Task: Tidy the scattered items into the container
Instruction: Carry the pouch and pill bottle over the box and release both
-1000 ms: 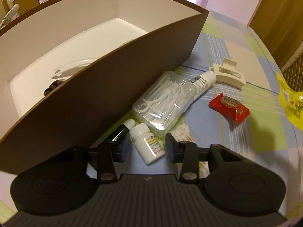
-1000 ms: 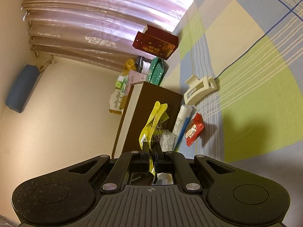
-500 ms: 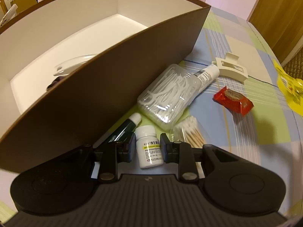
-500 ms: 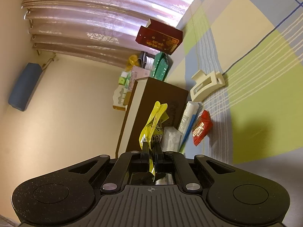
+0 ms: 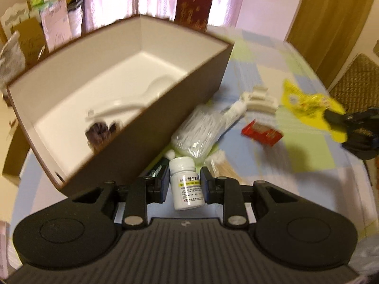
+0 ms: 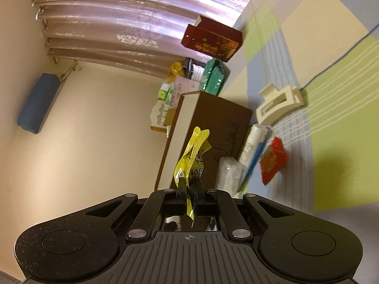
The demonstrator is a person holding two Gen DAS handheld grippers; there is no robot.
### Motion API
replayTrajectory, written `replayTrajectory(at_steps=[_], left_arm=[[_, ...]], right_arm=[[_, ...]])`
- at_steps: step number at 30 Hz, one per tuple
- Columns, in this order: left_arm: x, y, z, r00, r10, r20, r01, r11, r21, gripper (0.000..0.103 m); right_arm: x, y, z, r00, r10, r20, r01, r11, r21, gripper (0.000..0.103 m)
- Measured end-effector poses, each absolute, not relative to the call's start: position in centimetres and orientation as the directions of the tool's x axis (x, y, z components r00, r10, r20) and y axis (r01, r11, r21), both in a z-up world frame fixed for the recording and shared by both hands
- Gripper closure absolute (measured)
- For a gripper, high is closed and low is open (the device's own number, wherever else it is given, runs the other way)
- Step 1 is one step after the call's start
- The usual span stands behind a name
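My left gripper (image 5: 185,182) is shut on a white pill bottle (image 5: 187,184) and holds it above the table, beside the brown box (image 5: 180,108) with a white inside. The box holds a white spoon (image 5: 128,104) and a dark item (image 5: 100,130). My right gripper (image 6: 189,190) is shut on a yellow snack packet (image 6: 193,156); it also shows at the right of the left wrist view (image 5: 308,104). On the cloth lie a floss-pick case (image 5: 199,132), a white tube (image 5: 233,113), a cream hair claw (image 5: 259,99), a red sachet (image 5: 261,133), cotton swabs (image 5: 219,163) and a dark green bottle (image 5: 157,168).
A dark red gift box (image 5: 193,9) and several packets and cartons (image 5: 47,30) stand behind the brown box. A wooden door (image 5: 331,19) and a wicker chair (image 5: 355,75) are at the right. The table carries a checked cloth (image 5: 272,170).
My left gripper closed on the pill bottle and lifted it, the view rising above the box. My right gripper kept hold of the yellow packet and drifted a little closer to the box.
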State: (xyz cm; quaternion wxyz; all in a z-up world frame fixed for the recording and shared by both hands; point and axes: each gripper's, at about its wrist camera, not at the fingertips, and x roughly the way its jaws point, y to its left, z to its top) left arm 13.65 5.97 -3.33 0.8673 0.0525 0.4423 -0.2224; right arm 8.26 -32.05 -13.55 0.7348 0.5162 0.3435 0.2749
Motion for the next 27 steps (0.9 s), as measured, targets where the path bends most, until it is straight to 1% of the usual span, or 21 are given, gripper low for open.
replayTrajectory(at_steps=[6,9,13,17,24,27], left_arm=[[14.0,6.9,0.6,0.574,-0.365,-0.733,0.457,0.885,-0.082,0.080],[14.9,7.5,2.1,0.606,-0.356,-0.711,0.457,0.888,-0.055,0.080],[16.9,8.5,3.2,0.639,-0.330,-0.695,0.446,0.895,-0.016,0.080],[19.3,9.3,3.4,0.653,-0.316,-0.689,0.442,0.897,0.007,0.080],[24.6,10.1,2.0,0.619,-0.295,-0.728,0.440,0.898,0.010,0.080],[26.6,10.2,1.3,0.606,-0.284,-0.743,0.446,0.895,0.022,0.080]], right_arm=[[9.7,-31.1,-12.3,0.605,0.774,-0.188,-0.089,0.300,0.950,0.096],[11.1,-30.4,-11.5,0.601,0.783,-0.163,-0.116,0.287,0.951,0.096],[13.5,-28.8,-10.0,0.585,0.797,-0.154,-0.149,0.292,0.945,0.096],[16.6,-26.3,-8.8,0.563,0.805,-0.184,-0.166,0.328,0.930,0.096],[22.7,-21.4,-8.4,0.547,0.802,-0.243,-0.130,0.367,0.921,0.096],[24.8,-19.5,-8.5,0.543,0.789,-0.289,-0.094,0.399,0.912,0.096]])
